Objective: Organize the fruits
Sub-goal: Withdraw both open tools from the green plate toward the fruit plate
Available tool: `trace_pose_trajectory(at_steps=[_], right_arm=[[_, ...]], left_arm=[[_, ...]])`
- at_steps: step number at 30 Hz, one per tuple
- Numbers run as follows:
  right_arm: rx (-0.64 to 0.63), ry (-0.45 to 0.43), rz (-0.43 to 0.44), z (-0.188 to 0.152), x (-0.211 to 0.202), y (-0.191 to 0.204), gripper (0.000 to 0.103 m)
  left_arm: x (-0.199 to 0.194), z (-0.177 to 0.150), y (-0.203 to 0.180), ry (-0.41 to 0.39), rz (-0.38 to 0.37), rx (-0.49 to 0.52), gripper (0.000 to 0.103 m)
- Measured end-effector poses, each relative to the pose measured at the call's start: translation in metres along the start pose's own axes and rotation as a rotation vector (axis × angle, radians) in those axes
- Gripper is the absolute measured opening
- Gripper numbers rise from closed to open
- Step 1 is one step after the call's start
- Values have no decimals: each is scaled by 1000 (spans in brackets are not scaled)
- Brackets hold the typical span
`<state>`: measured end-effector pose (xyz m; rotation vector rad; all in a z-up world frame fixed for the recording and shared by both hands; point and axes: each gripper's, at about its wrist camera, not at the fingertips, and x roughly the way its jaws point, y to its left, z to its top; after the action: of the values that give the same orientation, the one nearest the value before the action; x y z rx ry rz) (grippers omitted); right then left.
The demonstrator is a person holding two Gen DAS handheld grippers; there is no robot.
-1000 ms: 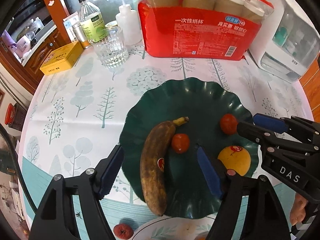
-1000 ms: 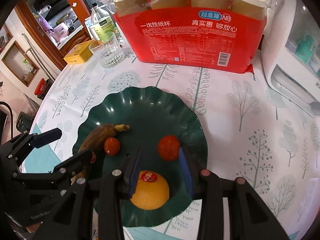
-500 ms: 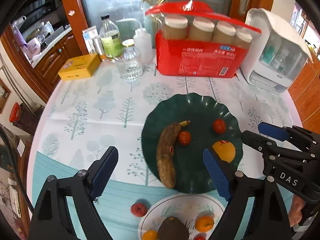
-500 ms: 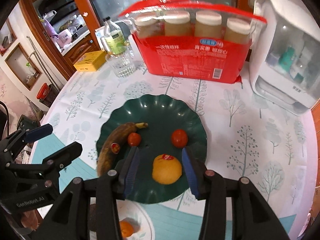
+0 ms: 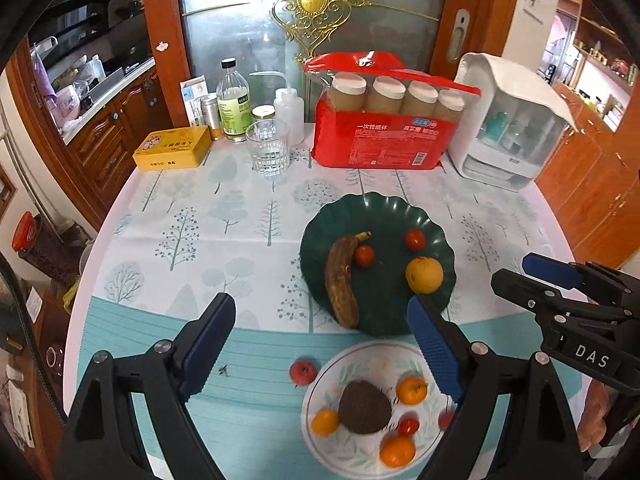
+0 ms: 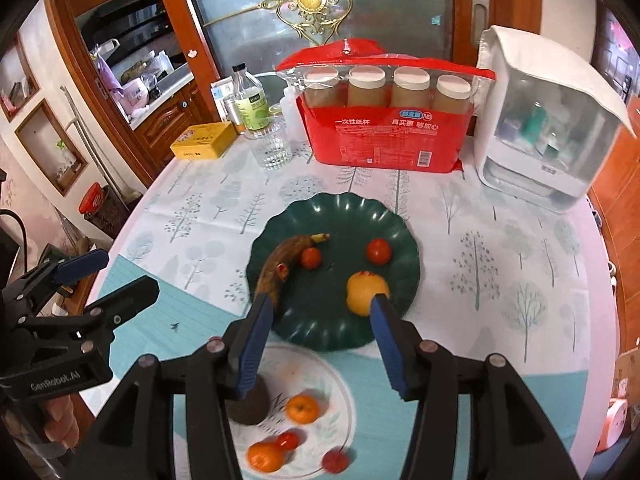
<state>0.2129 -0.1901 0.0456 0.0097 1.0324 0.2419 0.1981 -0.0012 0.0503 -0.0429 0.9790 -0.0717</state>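
Both grippers have drawn up and back from the green plate, so the white plate of fruit nearer the camera has come into view

From the left: the left gripper hangs spread wide and empty over the tablecloth; a small red fruit lies loose just beside the white plate, which carries tangerines, a dark avocado and cherry tomatoes. On the green plate rest a browned banana, two tomatoes and a yellow orange. The right gripper is opening, nothing between its pads. The tomatoes look light, smooth and easily crushed: pinch gently across the middle. The avocado seems firmer and heavier
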Motion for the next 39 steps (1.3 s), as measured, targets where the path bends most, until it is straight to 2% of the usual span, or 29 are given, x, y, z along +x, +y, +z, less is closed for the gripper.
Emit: trace_pose_trajectory(at_steps=[7, 13, 26, 35, 39], right_arm=[[45, -11, -21, -31, -22, 25, 52], [72, 0, -41, -63, -25, 38, 52], [135, 46, -95, -137, -11, 42, 52], [181, 112, -79, -184, 21, 34, 52], [186, 130, -50, -196, 33, 36, 52]], left_arm=[[-23, -23, 22, -6, -44, 30, 88], [-22, -47, 39, 5, -79, 53, 88], [21, -112, 32, 107, -131, 154, 88], [61, -151, 19, 171, -142, 222, 88], [78, -160, 18, 200, -148, 241, 82]])
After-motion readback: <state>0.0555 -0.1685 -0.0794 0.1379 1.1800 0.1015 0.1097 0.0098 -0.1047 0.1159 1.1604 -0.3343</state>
